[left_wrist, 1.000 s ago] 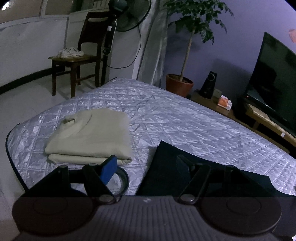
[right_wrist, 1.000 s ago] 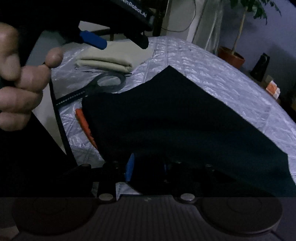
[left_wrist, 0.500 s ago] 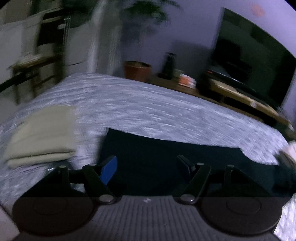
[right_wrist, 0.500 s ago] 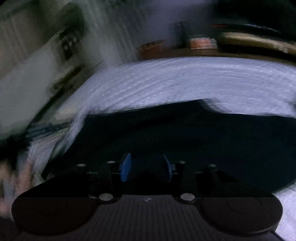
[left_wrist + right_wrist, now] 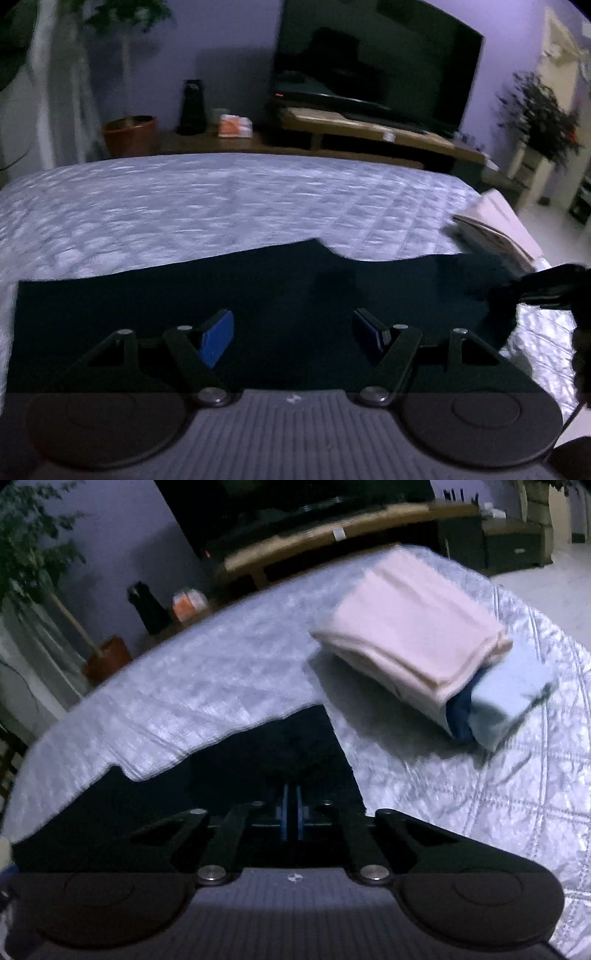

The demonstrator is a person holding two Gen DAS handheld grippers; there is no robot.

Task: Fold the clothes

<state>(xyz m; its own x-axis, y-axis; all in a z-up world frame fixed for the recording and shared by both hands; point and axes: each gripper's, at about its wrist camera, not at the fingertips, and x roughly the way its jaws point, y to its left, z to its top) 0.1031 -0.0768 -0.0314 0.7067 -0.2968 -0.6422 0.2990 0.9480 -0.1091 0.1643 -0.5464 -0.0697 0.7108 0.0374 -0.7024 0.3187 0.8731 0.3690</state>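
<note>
1. My left gripper (image 5: 293,334) is released, its blue pads (image 5: 216,338) spread wide above the dark garment (image 5: 258,295), gripping nothing.
2. My right gripper (image 5: 290,818) is clenched, its two blue pads (image 5: 284,812) nearly together over the same dark garment (image 5: 258,760). The cloth there is too dark to tell whether a fold sits between them.
3. The dark garment lies spread flat on the quilted silver bedspread (image 5: 221,206), along the edge nearest me. Its far edge has a notch near the middle, and bare quilt lies beyond it.
4. Beyond the garment, toward the right end of the bedspread (image 5: 480,794), sits a stack of folded clothes: a pale pink piece (image 5: 410,627) on top, a light blue one (image 5: 509,694) beneath it and something navy (image 5: 460,716) tucked between.
5. In the left view the stack's edge (image 5: 495,225) shows at the garment's far right corner, and part of my other gripper (image 5: 550,286) pokes in there.
6. Past the bedspread's far side stand a television (image 5: 373,59) on a low wooden stand (image 5: 369,127), a potted plant (image 5: 129,134), a dark speaker (image 5: 192,107) and an orange-and-white box (image 5: 234,125).
</note>
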